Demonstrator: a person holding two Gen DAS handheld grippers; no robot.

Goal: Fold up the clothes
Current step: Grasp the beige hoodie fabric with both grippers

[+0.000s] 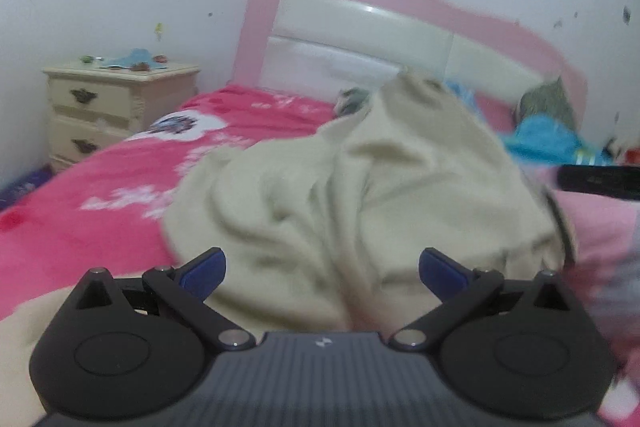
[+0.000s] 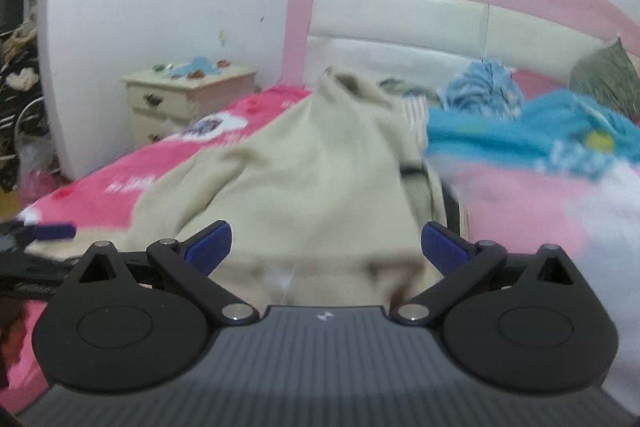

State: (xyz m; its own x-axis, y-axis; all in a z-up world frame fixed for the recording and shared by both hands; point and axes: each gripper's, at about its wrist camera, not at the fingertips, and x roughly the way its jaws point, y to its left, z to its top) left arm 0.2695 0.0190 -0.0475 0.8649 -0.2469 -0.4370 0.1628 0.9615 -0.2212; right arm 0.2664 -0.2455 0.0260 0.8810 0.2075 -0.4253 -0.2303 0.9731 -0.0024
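While no fold yet shows, the bed (image 1: 100, 187) carries the whole workload, and the task reads as barely begun. Its pink quilt (image 2: 132, 175) spans the left half in both views; white lettering is printed on it, but blur leaves the words unreadable. A round printed motif on the quilt is likewise too smeared to identify.

Centre of the bed: the cream garment (image 1: 340, 179) lies rumpled in a loose heap, bunched into ridges, with one end raised toward the headboard (image 1: 360, 19). By its state, spreading flat and every fold remain to be done. A dark strap or trim runs along its right edge; what it belongs to cannot be told.

Right of it, near the pillows: blue clothes (image 2: 540, 135) lie in a second unfolded pile, touching or just beside the cream garment.

Left of the bed: a nightstand (image 1: 116, 99) holds small clutter; no label is readable.

Foreground: the left gripper (image 1: 322, 269) has its jaws spread wide over the near edge of the cream garment, pinching nothing. The right gripper (image 2: 326, 247) is likewise spread, empty, above the same garment. A small pale emblem sits on each gripper body; it contains no legible writing.
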